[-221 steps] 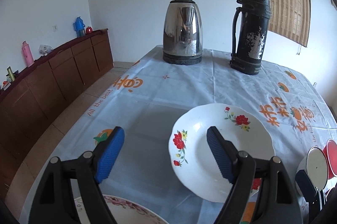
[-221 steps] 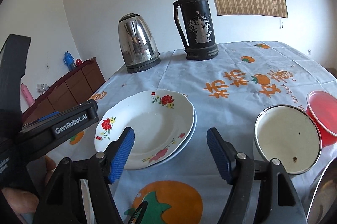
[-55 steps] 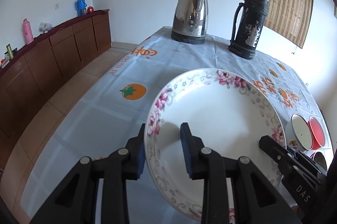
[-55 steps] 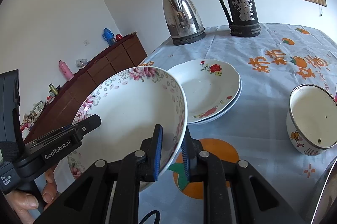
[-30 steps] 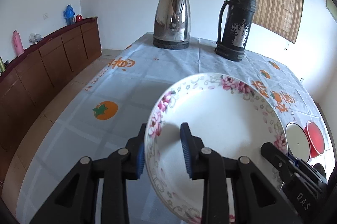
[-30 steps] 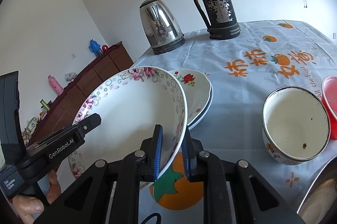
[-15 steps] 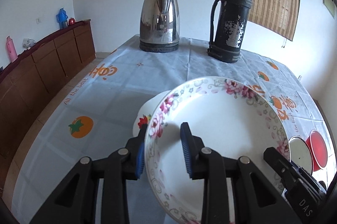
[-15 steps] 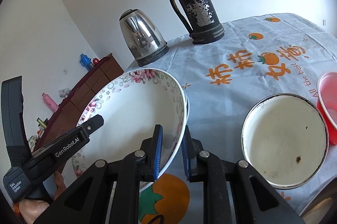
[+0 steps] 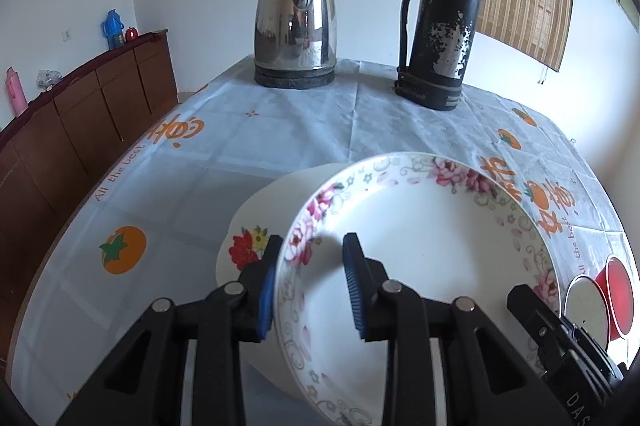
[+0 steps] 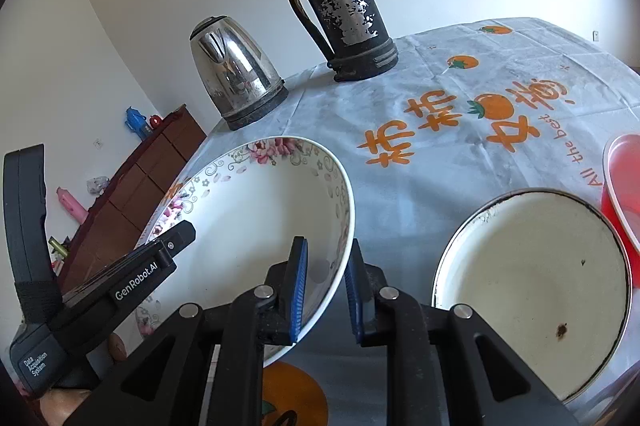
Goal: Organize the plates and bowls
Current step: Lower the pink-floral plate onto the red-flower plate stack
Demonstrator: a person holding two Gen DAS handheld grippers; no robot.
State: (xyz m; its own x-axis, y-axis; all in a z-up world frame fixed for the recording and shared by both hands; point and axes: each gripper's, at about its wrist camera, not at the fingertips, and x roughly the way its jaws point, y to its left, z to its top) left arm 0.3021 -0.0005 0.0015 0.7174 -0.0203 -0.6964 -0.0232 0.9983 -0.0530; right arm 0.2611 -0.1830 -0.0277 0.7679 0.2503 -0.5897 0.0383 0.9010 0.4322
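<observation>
A large white plate with a pink flower rim hangs tilted above the table, held from both sides. My left gripper is shut on its left rim, and my right gripper is shut on its right rim. Below and behind it lies the stack of white plates with red flowers, mostly hidden by the held plate; it does not show in the right wrist view.
A steel kettle and a black flask stand at the table's far end. A white enamel bowl and a red bowl sit to the right. A wooden sideboard lines the left wall. A hand holds the left gripper.
Both grippers have carried the flower-rim plate forward and slightly down, so it now hangs over the red-flower plates. The grips have not changed.
</observation>
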